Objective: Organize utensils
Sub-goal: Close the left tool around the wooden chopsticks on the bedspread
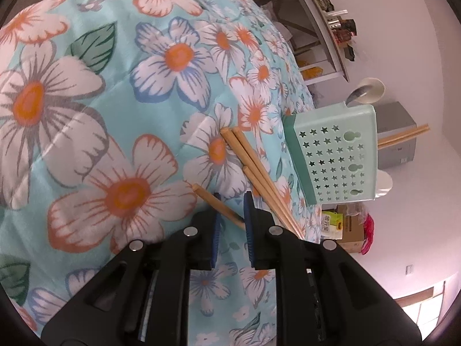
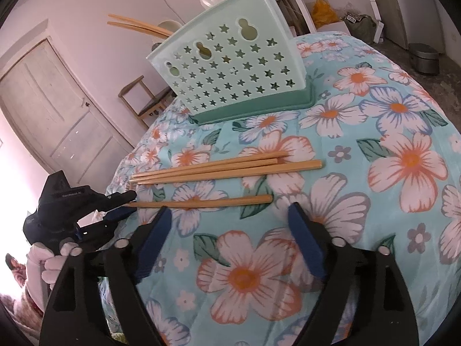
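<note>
Floral tablecloth (image 2: pixel 374 121), white door (image 2: pixel 57 109), wooden chair (image 2: pixel 144 98)

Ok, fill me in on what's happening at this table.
A person is sorting chopsticks into the mint green utensil holder on the floral tablecloth. The left tongs have one chopstick by its thin end, at the table edge. Three more chopsticks lie side by side just beyond it. The right tongs are open and hold nothing, hovering near the gripped chopstick. The holder already has a pair of chopsticks and some spoons sticking out of it.
</note>
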Demonstrator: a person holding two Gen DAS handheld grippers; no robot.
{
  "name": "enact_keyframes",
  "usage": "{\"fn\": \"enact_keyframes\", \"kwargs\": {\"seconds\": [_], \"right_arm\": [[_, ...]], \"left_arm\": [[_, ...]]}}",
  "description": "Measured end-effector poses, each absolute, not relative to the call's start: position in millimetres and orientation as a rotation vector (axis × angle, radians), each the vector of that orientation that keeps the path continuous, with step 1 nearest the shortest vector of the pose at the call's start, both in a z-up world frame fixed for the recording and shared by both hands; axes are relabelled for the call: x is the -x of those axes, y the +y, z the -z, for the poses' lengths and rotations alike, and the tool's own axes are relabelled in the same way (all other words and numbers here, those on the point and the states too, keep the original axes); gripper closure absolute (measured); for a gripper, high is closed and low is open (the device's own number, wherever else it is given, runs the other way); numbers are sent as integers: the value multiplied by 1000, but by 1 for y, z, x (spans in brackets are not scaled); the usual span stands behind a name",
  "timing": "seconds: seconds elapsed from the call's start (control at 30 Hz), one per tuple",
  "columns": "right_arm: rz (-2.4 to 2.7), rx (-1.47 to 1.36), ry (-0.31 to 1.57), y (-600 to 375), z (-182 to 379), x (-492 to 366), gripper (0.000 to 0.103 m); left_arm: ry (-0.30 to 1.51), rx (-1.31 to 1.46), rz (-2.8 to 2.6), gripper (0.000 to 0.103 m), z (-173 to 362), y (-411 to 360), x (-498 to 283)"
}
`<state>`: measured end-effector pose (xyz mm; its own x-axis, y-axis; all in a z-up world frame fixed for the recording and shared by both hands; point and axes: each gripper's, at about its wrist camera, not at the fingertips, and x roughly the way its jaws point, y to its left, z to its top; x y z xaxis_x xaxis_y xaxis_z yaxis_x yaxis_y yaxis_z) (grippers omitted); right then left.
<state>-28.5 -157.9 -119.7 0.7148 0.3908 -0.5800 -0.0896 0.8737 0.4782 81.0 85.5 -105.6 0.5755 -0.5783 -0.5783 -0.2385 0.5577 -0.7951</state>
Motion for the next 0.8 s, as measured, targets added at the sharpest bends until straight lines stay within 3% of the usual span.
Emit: {"fn": "enact_keyframes", "kwargs": {"seconds": [0.1, 0.43, 0.8], "right_arm": [[-271, -411, 737, -150, 118, 30, 7], [-247, -451, 764, -160, 107, 42, 8], [-337, -183, 616, -139, 33, 38, 33]], "left_arm": [[958, 953, 253, 87, 103, 84, -78], [899, 822, 295, 86, 92, 88, -64], [795, 650, 301, 83, 78, 86, -41]]}}
